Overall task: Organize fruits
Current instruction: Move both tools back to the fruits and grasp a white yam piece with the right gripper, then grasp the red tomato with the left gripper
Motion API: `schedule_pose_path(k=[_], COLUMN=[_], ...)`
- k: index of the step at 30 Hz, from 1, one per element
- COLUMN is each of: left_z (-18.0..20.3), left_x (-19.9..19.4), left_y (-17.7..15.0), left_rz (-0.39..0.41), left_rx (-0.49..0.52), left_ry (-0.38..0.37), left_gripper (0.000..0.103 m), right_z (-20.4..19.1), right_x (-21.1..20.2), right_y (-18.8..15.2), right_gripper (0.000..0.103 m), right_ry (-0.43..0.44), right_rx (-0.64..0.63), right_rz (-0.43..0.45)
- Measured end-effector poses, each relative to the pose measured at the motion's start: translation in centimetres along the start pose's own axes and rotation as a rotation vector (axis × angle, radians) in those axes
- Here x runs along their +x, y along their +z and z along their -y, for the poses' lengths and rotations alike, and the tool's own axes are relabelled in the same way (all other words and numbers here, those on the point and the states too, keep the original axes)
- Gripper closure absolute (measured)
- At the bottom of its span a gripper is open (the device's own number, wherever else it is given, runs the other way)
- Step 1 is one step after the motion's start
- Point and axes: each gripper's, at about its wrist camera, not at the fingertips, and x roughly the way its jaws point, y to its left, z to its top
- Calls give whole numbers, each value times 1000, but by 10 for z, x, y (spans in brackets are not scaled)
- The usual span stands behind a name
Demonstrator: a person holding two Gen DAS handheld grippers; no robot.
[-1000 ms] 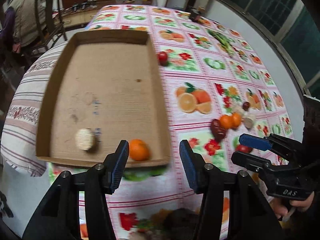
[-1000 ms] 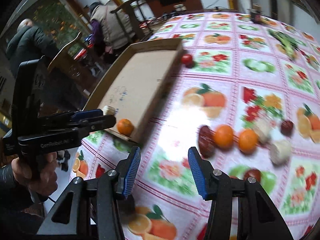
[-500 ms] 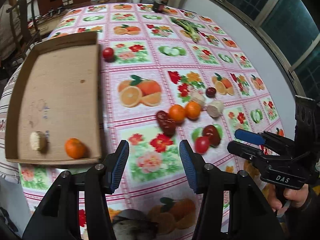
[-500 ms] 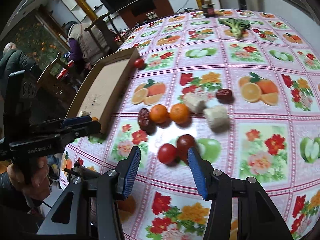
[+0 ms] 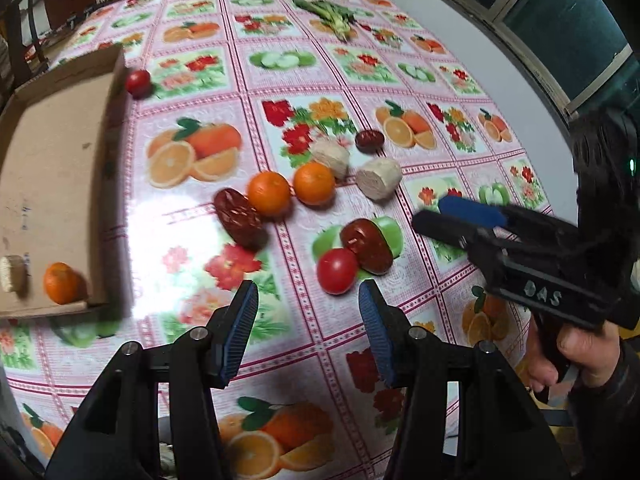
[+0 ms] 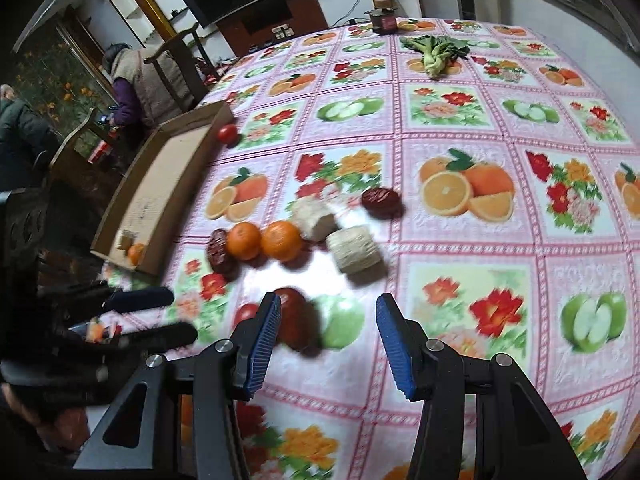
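A: What is different now, if we start from the largest thing?

B: The counter (image 5: 440, 52) with its fruit-printed cloth now fills both views. A second ago the cardboard tray (image 5: 52, 152) was in the middle of the left wrist view; now it sits at the far left edge. Both hands have travelled from the tray to the right, toward the loose fruit.

A: And the tray itself, what does it carry?

B: One mandarin (image 5: 60, 283) and one pale cut piece (image 5: 11, 279) beside it, in the near corner. This is the same as before. A small red tomato (image 5: 138, 82) lies outside, just beside the tray's far corner.

A: Where is the rest of the fruit?

B: Near the middle of the counter. Two mandarins (image 5: 269, 193) lie side by side with a dark red jujube (image 5: 239, 218) touching the left one. Two pale cut pieces (image 5: 379, 179) and a small jujube (image 5: 369, 139) are farther away. Nearest are a red tomato (image 5: 337, 270) and a large jujube (image 5: 367, 245), touching each other.

A: The grippers?

B: The left gripper (image 5: 308, 334) is partly open and holds nothing; the near tomato lies just ahead of its fingertips. The right gripper (image 6: 326, 346) is also partly open and empty, its left finger just in front of the large jujube. Neither opening has changed.

A: What does this mean for the task?

B: I judge that one delivery to the tray is finished and the next pick is starting, most likely the near tomato or the jujube. Most fruit is still outside.
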Motion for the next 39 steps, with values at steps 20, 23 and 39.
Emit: schedule_pose_path(k=[20,23,39], left_z=[28,27,1], left_x=[56,55,-5], left_y=[9,9,6], left_rz=[-40,-38,63], left_rx=[69,65,-5], left_ry=[38,33,29], left_gripper=[76,76,77], right_z=[12,12,-8], right_x=[58,57,5], right_y=[27,27,29], right_gripper=[69,70,70], right_ry=[-17,-19,59], right_rx=[-60,-69,-54], right_rz=[-58,-47,58])
